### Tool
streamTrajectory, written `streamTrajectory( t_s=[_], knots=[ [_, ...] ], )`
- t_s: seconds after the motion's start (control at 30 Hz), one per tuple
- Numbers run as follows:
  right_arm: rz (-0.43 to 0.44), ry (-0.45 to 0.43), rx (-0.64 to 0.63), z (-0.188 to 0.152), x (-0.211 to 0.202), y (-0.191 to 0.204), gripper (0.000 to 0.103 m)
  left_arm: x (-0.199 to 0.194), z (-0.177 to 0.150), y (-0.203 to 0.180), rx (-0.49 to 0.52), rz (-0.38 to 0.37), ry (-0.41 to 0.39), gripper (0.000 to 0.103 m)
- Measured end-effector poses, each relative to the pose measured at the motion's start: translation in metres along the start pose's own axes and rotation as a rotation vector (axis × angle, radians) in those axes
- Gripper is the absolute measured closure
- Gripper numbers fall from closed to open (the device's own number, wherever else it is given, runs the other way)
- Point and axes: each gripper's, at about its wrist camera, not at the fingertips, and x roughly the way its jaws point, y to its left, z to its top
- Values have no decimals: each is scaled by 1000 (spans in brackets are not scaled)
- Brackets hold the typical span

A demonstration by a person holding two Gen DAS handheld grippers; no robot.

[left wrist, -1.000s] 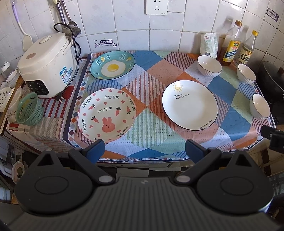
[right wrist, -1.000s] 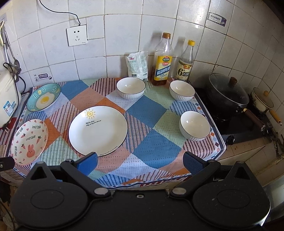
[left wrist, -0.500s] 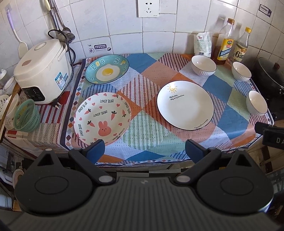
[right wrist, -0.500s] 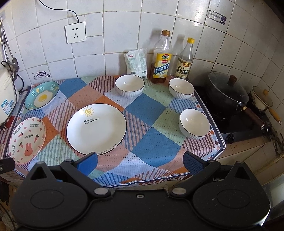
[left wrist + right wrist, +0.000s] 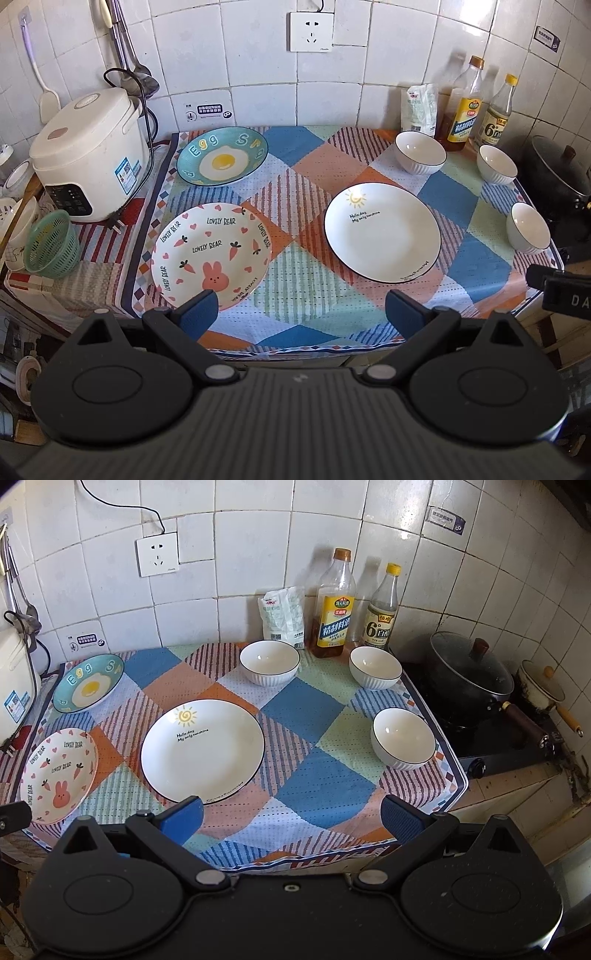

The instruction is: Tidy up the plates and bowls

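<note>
Three plates lie on the patchwork cloth: a teal egg plate [image 5: 222,156] [image 5: 88,687] at the back left, a pink rabbit plate [image 5: 210,256] [image 5: 58,773] at the front left, and a white sun plate [image 5: 382,232] [image 5: 202,750] in the middle. Three white ribbed bowls stand on the right: one at the back [image 5: 420,152] [image 5: 269,662], one by the bottles [image 5: 496,164] [image 5: 375,667], one near the front edge [image 5: 528,228] [image 5: 403,737]. My left gripper [image 5: 301,314] and right gripper [image 5: 291,818] hang open and empty above the counter's front edge.
A white rice cooker [image 5: 88,157] and a green basket [image 5: 51,244] stand at the left. A white bag [image 5: 283,615] and two bottles [image 5: 334,607] [image 5: 380,609] line the tiled back wall. A lidded black pot [image 5: 471,675] and a small pan [image 5: 541,688] sit on the stove at right.
Both grippers have shifted slightly over the last second, so the counter sits a little differently in each view. The plates and bowls have not moved, and both grippers stay open.
</note>
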Motion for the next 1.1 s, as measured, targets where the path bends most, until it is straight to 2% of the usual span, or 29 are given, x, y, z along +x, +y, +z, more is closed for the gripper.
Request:
streamTrajectory(
  t_s=[0.5,0.63,0.8,0.93,1.0,1.1],
  knots=[
    [9,8,-24,3,8,10,0,9,2,9,28,17,10,5],
    [37,-31,-45,5,5,14,0,13,6,12,16,-9,11,5],
    [105,-147,-62,13,-2,15,0,21,18,14,-3,-63,8,5],
    [192,-262,-137,16,11,15,0,38,29,10,-12,-66,1,5],
    [251,-247,-139,23,25,12,0,51,34,6,-16,-35,28,5],
    [363,-165,-40,36,58,-2,0,73,39,2,-26,-35,54,5]
  ],
)
